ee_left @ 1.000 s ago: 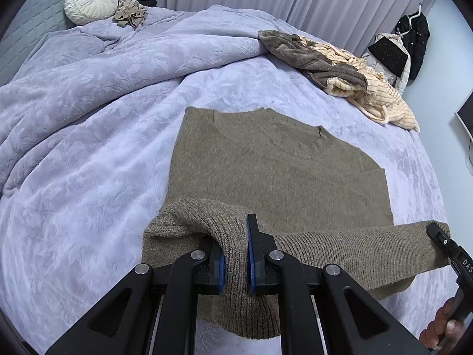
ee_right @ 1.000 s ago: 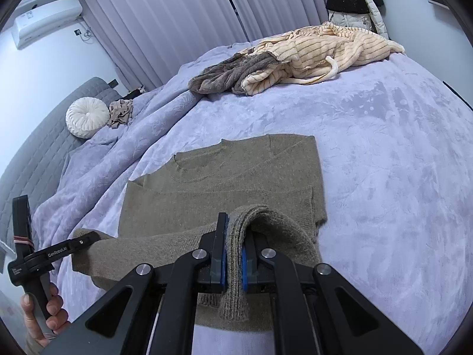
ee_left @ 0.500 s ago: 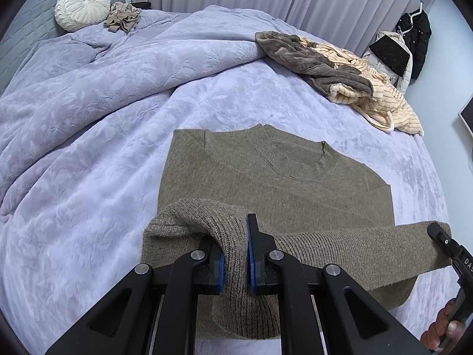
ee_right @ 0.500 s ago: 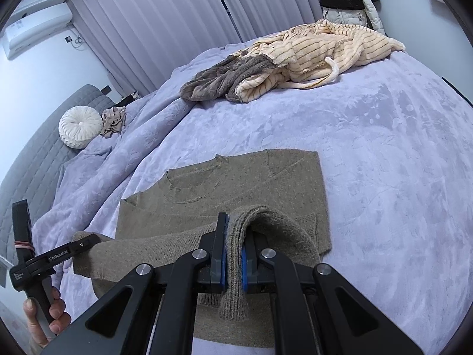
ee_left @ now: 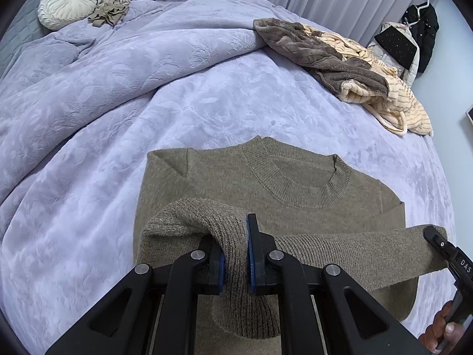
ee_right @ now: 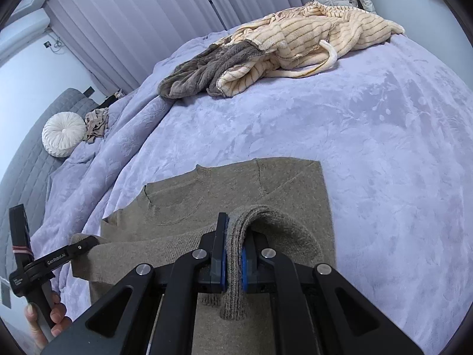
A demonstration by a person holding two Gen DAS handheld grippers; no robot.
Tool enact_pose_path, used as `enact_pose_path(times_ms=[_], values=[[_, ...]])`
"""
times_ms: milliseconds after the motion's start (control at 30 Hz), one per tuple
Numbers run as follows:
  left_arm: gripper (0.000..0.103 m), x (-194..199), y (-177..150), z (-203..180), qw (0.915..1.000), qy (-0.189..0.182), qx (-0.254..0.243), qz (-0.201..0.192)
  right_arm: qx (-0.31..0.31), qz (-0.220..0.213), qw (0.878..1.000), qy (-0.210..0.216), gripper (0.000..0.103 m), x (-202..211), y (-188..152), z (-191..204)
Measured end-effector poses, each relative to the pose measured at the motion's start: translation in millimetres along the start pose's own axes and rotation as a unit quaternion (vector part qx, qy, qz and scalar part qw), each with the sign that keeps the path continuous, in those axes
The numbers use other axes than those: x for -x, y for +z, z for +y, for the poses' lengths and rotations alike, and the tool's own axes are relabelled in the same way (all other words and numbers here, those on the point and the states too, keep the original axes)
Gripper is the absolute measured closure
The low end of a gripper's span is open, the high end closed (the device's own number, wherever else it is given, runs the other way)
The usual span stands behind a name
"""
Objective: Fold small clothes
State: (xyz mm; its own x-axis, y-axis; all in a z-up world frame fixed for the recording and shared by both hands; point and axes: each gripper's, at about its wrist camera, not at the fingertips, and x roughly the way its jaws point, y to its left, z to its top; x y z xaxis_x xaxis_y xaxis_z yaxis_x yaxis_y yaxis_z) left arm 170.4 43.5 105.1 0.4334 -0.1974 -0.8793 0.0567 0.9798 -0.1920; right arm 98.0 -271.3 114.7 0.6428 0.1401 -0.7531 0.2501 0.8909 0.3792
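An olive-brown knit sweater [ee_left: 295, 183] lies flat on the lilac bed cover, collar away from me, sleeves folded in. My left gripper [ee_left: 235, 254] is shut on the left corner of its bottom hem, lifted and carried over the body. My right gripper [ee_right: 233, 257] is shut on the right corner of the same hem. The raised hem [ee_left: 354, 245] stretches as a band between the two grippers. The sweater also shows in the right wrist view [ee_right: 266, 186]. The right gripper's tip appears in the left wrist view [ee_left: 443, 248], and the left gripper's tip in the right wrist view [ee_right: 77, 248].
A heap of brown and cream striped fleece clothes [ee_left: 348, 62] lies at the far right of the bed. A bunched duvet [ee_left: 88, 74] fills the left side. A round white cushion [ee_left: 68, 3] and a small beige garment [ee_left: 109, 13] sit near the headboard.
Both grippers have carried the lifted hem forward over the sweater toward the collar. The collar now sits closer to the fingers. The grips have not changed.
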Motion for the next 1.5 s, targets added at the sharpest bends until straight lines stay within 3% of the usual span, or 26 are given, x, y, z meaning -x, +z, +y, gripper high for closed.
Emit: enact_pose_path(times_ms=[367,433,500,533,567,600,633,667,867,967,1067,1233,1400,1500], values=[[0.088,-63,15,0,0.9988,0.017,-0.001,0.047,-0.011,0.035,0.999,-0.029,0.096,-55,12,-15],[0.070,-73,14,3,0.9981,0.011,-0.002,0.061,-0.016,0.041,0.999,-0.026,0.095,-61,11,-19],[0.021,-78,14,9,0.9968,-0.023,0.008,0.076,-0.036,0.046,0.998,-0.009,0.092,-65,11,-26],[0.013,-76,13,12,0.9968,-0.035,0.016,0.070,-0.045,0.049,0.998,-0.001,0.089,-67,12,-30],[0.007,-72,13,12,0.9977,-0.029,0.018,0.059,-0.057,0.050,0.997,0.010,0.079,-67,12,-34],[0.007,-68,14,13,0.9984,-0.021,0.015,0.050,-0.064,0.049,0.997,0.014,0.070,-67,12,-36],[0.007,-65,14,14,0.9985,-0.022,0.013,0.048,-0.072,0.044,0.996,0.017,0.046,-64,12,-39],[0.007,-63,14,16,0.9981,-0.033,0.016,0.049,-0.076,0.035,0.996,0.019,0.029,-60,12,-40],[0.007,-35,8,38,0.9969,-0.062,0.041,0.024,-0.064,0.014,0.997,0.032,0.028,-40,13,-37],[0.007,-18,-4,44,0.9975,-0.066,0.025,0.008,-0.012,0.008,1.000,0.005,0.028,-29,8,-27],[0.007,-11,-23,35,0.9968,-0.076,-0.023,0.008,0.063,0.008,0.998,-0.021,0.028,-25,-1,-11],[0.007,-34,-34,-8,0.9917,-0.062,-0.109,0.030,0.161,0.038,0.985,-0.045,0.028,-52,-7,19],[0.007,-61,-14,-34,0.9885,-0.082,-0.118,0.048,0.220,0.063,0.970,-0.076,0.028,-91,-5,39],[0.007,-80,6,-30,0.9934,-0.046,-0.096,0.044,0.228,0.076,0.967,-0.091,0.028,-112,-1,37]])
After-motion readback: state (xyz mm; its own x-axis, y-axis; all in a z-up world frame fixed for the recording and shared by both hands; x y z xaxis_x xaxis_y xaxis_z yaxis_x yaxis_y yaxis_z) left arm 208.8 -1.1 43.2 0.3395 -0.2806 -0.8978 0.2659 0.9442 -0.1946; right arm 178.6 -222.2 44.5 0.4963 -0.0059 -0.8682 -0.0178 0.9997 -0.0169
